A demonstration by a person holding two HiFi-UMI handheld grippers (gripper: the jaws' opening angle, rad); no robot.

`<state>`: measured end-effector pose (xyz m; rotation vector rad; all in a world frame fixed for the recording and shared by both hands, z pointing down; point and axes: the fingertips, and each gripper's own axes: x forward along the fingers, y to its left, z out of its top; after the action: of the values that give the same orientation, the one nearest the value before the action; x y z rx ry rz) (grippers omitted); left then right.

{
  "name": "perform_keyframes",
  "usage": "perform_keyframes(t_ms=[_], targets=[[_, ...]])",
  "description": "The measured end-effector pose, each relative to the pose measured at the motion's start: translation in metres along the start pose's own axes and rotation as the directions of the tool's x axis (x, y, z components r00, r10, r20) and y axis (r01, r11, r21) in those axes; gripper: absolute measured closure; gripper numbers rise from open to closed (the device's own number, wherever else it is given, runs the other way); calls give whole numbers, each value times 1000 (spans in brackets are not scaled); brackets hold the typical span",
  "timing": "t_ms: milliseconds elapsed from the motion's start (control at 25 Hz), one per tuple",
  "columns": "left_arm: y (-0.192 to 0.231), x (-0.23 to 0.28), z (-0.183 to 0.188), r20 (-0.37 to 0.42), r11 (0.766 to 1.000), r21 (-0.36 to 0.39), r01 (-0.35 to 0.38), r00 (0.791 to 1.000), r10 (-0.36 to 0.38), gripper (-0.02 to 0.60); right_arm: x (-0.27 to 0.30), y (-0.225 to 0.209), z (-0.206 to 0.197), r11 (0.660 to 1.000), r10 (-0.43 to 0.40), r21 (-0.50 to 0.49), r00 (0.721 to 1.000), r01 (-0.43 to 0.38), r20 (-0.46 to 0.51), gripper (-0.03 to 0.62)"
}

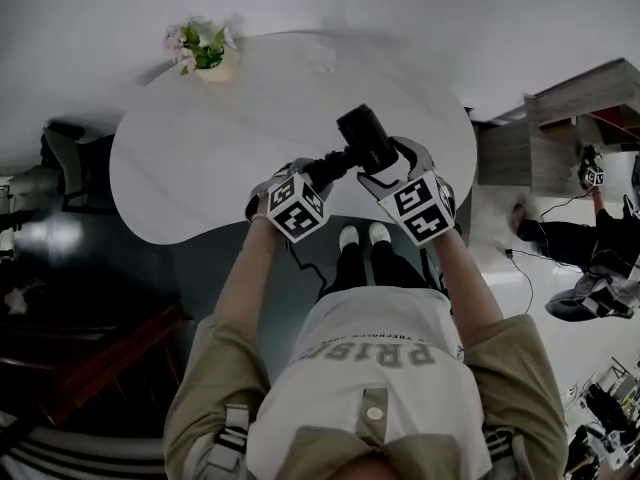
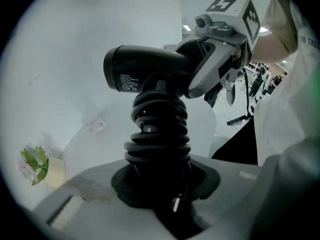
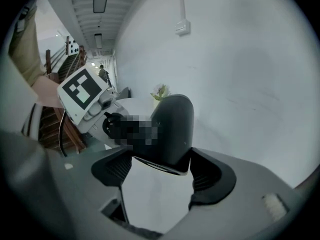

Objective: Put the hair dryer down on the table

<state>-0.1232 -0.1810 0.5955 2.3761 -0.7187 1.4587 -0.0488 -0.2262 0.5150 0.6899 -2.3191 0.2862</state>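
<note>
Hair dryer (image 1: 365, 140): stiff plastic, probably moderate weight, smooth barrel likely slippery. Left gripper (image 2: 159, 186) jaws pinch cord-wrapped handle, 8 o'clock of barrel. Right gripper (image 3: 165, 170) jaws clamp barrel rear, 5 o'clock. Desk (image 1: 215, 163) beneath.

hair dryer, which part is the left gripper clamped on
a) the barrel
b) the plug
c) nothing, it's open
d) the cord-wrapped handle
d: the left gripper view shows the left gripper shut on the cord-wrapped handle of the hair dryer, while the right gripper holds the barrel.
</note>
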Motion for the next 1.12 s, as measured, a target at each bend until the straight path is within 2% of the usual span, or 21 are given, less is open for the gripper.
perform_keyframes(t_ms=[320, 720, 1120], targets=[[-8, 26, -7, -38, 997, 4, 73, 997, -73, 448, 14, -6, -27, 998, 20, 64, 996, -15, -81, 224], [-13, 50, -18, -52, 985, -9, 173, 983, -173, 448, 29, -8, -47, 992, 15, 122, 992, 0, -123, 224], [-21, 69, -30, -84, 977, 1, 212, 974, -211, 446, 41, -6, -70, 987, 18, 159, 988, 7, -156, 225]])
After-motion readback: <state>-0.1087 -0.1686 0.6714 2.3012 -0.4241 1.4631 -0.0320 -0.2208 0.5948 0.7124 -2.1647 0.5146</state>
